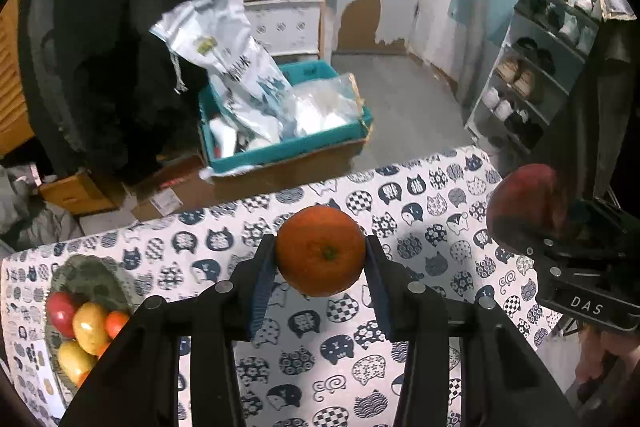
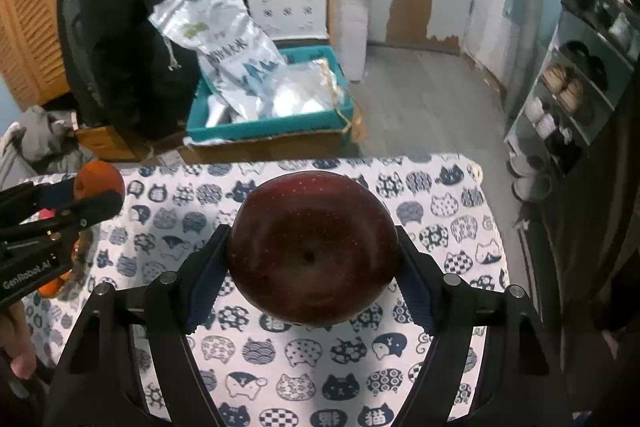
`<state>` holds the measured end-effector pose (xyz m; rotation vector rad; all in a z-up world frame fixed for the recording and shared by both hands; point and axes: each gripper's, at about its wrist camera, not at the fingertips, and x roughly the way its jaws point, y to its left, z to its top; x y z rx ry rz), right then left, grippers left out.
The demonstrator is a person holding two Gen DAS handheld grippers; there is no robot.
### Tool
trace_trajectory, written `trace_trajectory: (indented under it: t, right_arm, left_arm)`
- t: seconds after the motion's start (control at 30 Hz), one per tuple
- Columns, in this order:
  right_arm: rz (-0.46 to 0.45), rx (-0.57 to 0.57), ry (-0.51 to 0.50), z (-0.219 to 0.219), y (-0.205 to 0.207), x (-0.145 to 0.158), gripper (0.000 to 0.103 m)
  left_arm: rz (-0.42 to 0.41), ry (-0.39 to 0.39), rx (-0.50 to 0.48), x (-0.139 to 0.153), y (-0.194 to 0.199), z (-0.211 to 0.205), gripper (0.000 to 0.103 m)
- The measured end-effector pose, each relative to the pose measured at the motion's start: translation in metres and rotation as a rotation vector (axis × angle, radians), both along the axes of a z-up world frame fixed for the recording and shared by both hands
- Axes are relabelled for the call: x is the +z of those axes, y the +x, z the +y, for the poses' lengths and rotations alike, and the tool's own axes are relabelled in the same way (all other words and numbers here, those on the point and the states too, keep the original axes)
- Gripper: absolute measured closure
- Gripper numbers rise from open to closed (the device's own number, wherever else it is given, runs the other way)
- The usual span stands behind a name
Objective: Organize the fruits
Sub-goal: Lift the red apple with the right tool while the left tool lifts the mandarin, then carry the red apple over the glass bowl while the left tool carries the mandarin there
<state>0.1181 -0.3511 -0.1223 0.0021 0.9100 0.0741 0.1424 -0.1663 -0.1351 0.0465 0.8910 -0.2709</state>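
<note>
left claw (image 1: 320, 259): clamped on the orange (image 1: 320, 251), one finger each side, held above the surface (image 1: 400, 203) at frame centre
right claw (image 2: 314, 259): clamped on the dark red apple (image 2: 314, 247), fingers on its left and right flanks, lifted off the cat-print cloth (image 2: 280, 367)
cross-views: apple and right claw show at the right edge of the left wrist view; orange and left claw show at the left edge of the right wrist view, so both claws are side by side over the surface
plate (image 1: 80, 267): lower left of the left wrist view, on the cloth, greenish rim; holds a red fruit (image 1: 60, 311), two yellow fruits (image 1: 90, 327) and a small orange-red one
step: looks like mid-carry, both fruits picked and not yet placed; plate is the likely target
next move: swing left claw toward lower left and come down on a free patch of the plate; apple goes after, it is bigger and the plate is already crowded
risk: round fruit can roll off the pile or nudge the others over the rim, so let go low
writing: "DAS" on the right claw body, "GenRobot.AI" on the left claw body; Chinese print on the white bag (image 2: 224, 43) in the teal crate (image 2: 272, 125), too blurred to read; one cat on the cloth carries the character 猫
</note>
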Motion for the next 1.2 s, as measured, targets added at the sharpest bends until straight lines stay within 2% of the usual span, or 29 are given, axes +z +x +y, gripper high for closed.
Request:
trace_trajectory:
  t: [0.6,1.2]
  right_arm:
    - [-0.096,0.112,0.007,0.057,-0.008,0.046,0.026]
    - [-0.099,0.283,0.021,0.161,0.009,0.056,0.026]
  left_arm:
    - [-0.097,0.008,0.121,0.047,-0.031,0.08,0.059]
    - [-0.102,0.016,0.287,0.045,-0.057,0.18,0.059]
